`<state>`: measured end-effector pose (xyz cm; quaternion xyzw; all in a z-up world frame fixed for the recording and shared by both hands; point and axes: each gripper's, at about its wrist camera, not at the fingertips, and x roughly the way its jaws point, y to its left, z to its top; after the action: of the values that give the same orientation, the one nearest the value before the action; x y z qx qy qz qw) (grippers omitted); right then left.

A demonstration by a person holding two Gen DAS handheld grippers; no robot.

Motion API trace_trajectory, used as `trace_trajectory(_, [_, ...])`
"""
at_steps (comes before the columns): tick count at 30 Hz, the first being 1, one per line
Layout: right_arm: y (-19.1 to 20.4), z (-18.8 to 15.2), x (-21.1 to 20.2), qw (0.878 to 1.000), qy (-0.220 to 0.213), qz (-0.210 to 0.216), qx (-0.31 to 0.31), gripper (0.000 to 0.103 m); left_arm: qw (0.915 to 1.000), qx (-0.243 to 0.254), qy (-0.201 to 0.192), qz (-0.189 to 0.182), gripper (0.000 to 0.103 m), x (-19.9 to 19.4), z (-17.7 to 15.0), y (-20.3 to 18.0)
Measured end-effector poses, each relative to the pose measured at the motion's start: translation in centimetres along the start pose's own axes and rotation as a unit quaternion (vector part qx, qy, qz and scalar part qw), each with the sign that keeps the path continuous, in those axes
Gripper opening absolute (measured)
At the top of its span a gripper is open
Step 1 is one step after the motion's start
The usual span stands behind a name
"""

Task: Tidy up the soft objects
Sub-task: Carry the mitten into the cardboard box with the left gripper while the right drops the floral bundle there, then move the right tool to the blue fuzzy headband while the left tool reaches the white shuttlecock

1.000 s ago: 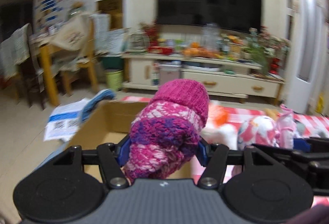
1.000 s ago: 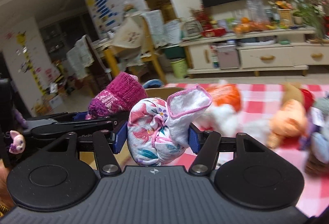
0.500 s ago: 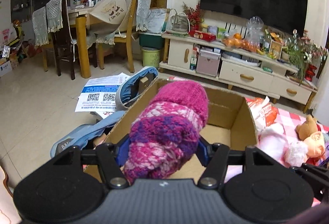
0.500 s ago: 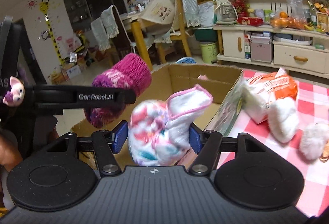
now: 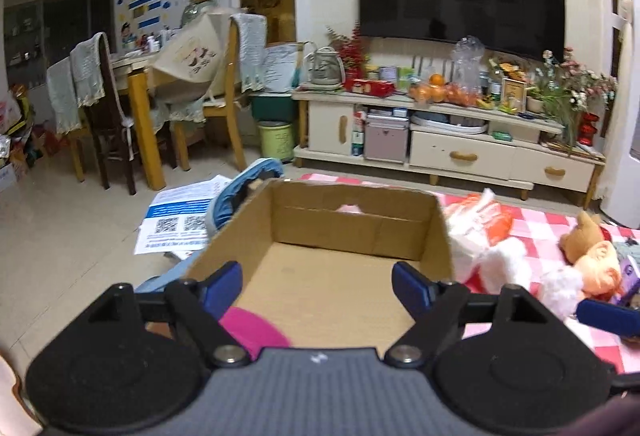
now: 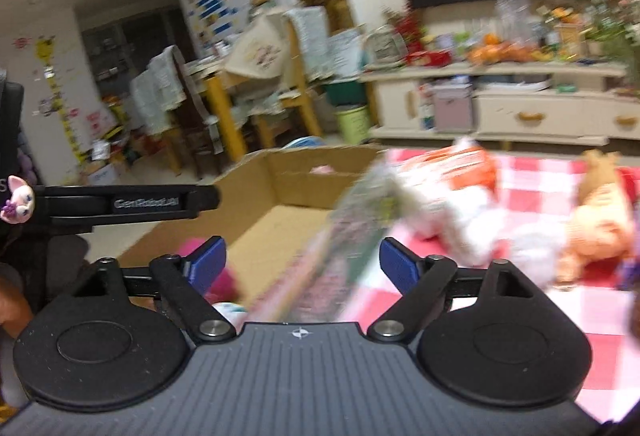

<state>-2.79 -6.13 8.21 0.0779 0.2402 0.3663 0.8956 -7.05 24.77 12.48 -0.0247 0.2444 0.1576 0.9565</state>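
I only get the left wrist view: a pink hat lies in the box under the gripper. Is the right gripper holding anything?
Observer: No. The right gripper has nothing between its pads; its jaws are opening over the box side wall.
Operator: Anything lying next to the hat?
Observer: A white and teal scrap shows low beside the hat, mostly hidden behind the gripper's body. I can't tell what it is.

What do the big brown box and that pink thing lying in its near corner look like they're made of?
The box looks like plain corrugated cardboard: matte brown walls with fold creases and raw-cut edges. The pink thing is mostly hidden behind the left gripper; its dull, soft-edged surface suggests knit or fleece fabric, but no weave is clear.
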Motion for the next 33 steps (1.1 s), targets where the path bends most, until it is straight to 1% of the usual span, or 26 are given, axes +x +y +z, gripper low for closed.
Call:
trace_trajectory(3, [-1.0,-0.6,-2.0,0.999,-0.017,-0.041,0.002,0.103,0.9998,0.014,0.001,-0.014,0.082,-0.2,-0.3,-1.7])
trace_trajectory(7, [-2.5,-1.6,-4.6,0.996,-0.033,-0.086,0.020,0.103,0.9989,0.038,0.001,-0.027,0.082,-0.5,-1.0,-3.9])
trace_trajectory(10, [-3.2,-2.1,-6.2,0.993,-0.047,-0.109,0.026,0.103,0.9978,0.052,0.001,-0.041,0.083,-0.9,-1.4,-5.3])
trace_trajectory(13, [-3.5,-2.4,-7.0,0.989,-0.057,-0.133,0.025,0.103,0.9968,0.062,-0.004,-0.049,0.084,-1.3,-1.6,-6.5])
trace_trajectory(20, [-4.5,-3.2,-9.3,0.985,-0.071,-0.154,0.029,0.103,0.9951,0.077,-0.005,-0.063,0.084,-2.0,-2.2,-8.2])
trace_trajectory(24, [-4.8,-3.4,-9.5,0.983,-0.076,-0.162,0.033,0.103,0.9938,0.089,-0.005,-0.066,0.085,-2.2,-2.7,-9.1])
trace_trajectory(31, [-5.0,-4.0,-10.0,0.980,-0.084,-0.176,0.039,0.103,0.9928,0.095,-0.004,-0.073,0.087,-2.4,-3.0,-10.0])
trace_trajectory(33, [-4.5,-4.2,-10.0,0.978,-0.087,-0.183,0.041,0.103,0.9928,0.095,-0.002,-0.073,0.087,-2.4,-3.1,-10.2])
